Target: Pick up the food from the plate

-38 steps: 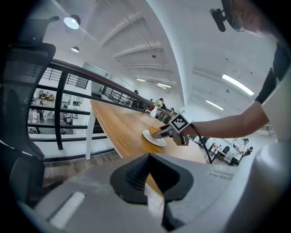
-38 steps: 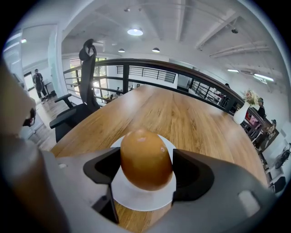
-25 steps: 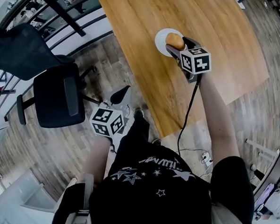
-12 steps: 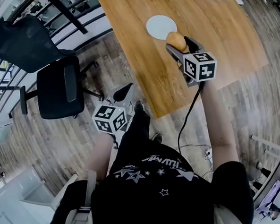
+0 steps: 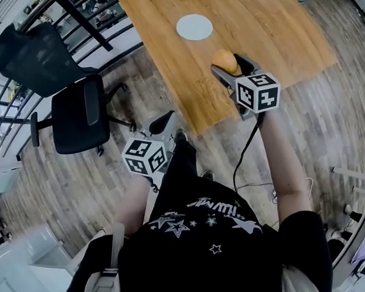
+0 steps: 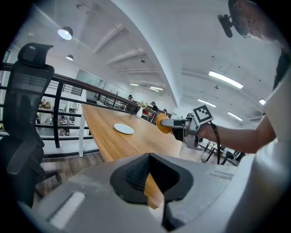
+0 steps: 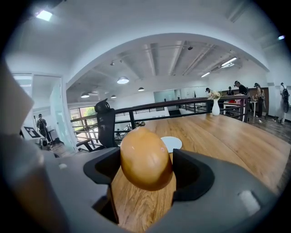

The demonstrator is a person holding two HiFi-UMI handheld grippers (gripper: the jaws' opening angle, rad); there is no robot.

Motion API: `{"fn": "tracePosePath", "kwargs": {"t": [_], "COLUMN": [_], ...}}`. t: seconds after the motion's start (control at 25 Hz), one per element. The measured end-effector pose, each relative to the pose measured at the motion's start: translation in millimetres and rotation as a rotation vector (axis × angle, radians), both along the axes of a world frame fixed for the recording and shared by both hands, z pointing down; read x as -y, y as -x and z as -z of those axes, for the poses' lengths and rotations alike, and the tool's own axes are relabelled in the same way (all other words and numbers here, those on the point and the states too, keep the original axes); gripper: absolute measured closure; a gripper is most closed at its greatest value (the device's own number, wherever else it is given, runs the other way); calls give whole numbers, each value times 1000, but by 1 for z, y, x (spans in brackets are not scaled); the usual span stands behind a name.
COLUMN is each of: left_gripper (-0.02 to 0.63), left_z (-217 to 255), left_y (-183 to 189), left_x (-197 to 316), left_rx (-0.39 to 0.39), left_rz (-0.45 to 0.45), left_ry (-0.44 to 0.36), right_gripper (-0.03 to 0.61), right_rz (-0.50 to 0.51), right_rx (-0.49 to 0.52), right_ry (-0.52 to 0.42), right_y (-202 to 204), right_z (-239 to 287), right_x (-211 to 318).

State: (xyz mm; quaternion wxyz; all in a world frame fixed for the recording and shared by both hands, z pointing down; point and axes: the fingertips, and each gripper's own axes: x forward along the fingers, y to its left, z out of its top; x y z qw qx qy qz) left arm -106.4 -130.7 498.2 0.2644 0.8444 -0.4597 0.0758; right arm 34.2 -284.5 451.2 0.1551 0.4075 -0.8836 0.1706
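The right gripper [image 5: 229, 65] holds the food [image 7: 145, 159], a smooth, rounded golden-brown piece much like a bread roll. Its jaws stand wide and press on the food from both sides. In the right gripper view the piece fills the gap between the two dark pads, and its top rises above them. Seen from the head view, the food hangs over the wooden table [image 5: 276, 24], close to the table's near edge and clear of its surface.

The white plate [image 5: 194, 27] lies flat on the table farther out, well apart from the held food. In the right gripper view its rim shows just behind the piece.

The left gripper [image 6: 153, 184] is off the table, low at the person's left side over the plank floor [image 5: 75, 185]. Its jaws are drawn close together, with only a thin sliver of the table showing between them, and they hold nothing. Its view looks across at the right gripper with the food at its tip.

A black office chair [image 5: 79, 120] stands on the floor to the left of the table, beside a dark railing [image 5: 85, 19].
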Motion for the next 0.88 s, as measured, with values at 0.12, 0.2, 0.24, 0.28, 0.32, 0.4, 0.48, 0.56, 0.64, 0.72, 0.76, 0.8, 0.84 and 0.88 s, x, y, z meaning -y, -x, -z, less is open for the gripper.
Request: {"fn": "tracePosePath", "kwargs": {"t": [0.12,0.2,0.24,0.28,0.32,0.4,0.48,0.56,0.64,0.72,0.76,0.8,0.84,0.88], "left_gripper": [613,613,614,613,613,614,614,614,614,614,614,613,614,614], "left_z": [3,6,8,10,12,16,19,22,24,25,26,27,28,28], "left_y": [-4,-6,-8,-11,-14,-22,-29,-33,-34,-35,-36,-38,-39,-41], "left_x": [-16,-27,-32,-37,-43,-52,-62,-69,-75,-80,-83,-86,-89,-92], "left_rx": [1,0,-1,-3,-4,-3,-1,-2,-4,-3,-1,2,4,6], "left_rz": [3,5,5,5,4,0,-4,-2,-1,-2,-4,-7,-8,-9], "left_ry": [-12,-24,-30,-36,-41,-49,-55,-61,-67,-71,-73,-75,-77,-79], "right_gripper": [218,218,218,218,218,218,218,216,216,216,216,216,216,216], "right_rz": [-7,-17,-22,-25,-28,-34,-50,-76,-97,-108,-111,-112,-112,-111], "right_rx": [14,26,31,36,41,48,60,79,95,106,113,122,131,139], "right_ry": [-10,-11,-11,-11,-12,-12,-6,3,10,16,20,25,28,31], "right_y": [-7,-11,-13,-15,-18,-26,-35,-43,-48,-52,-54,-56,-57,-58], "right_z": [6,9,11,12,13,15,16,16,14,11,10,9,9,9], "right_x": [-21,-35,-42,-50,-58,-73,-86,-97,-106,-115,-120,-124,-129,-133]}}
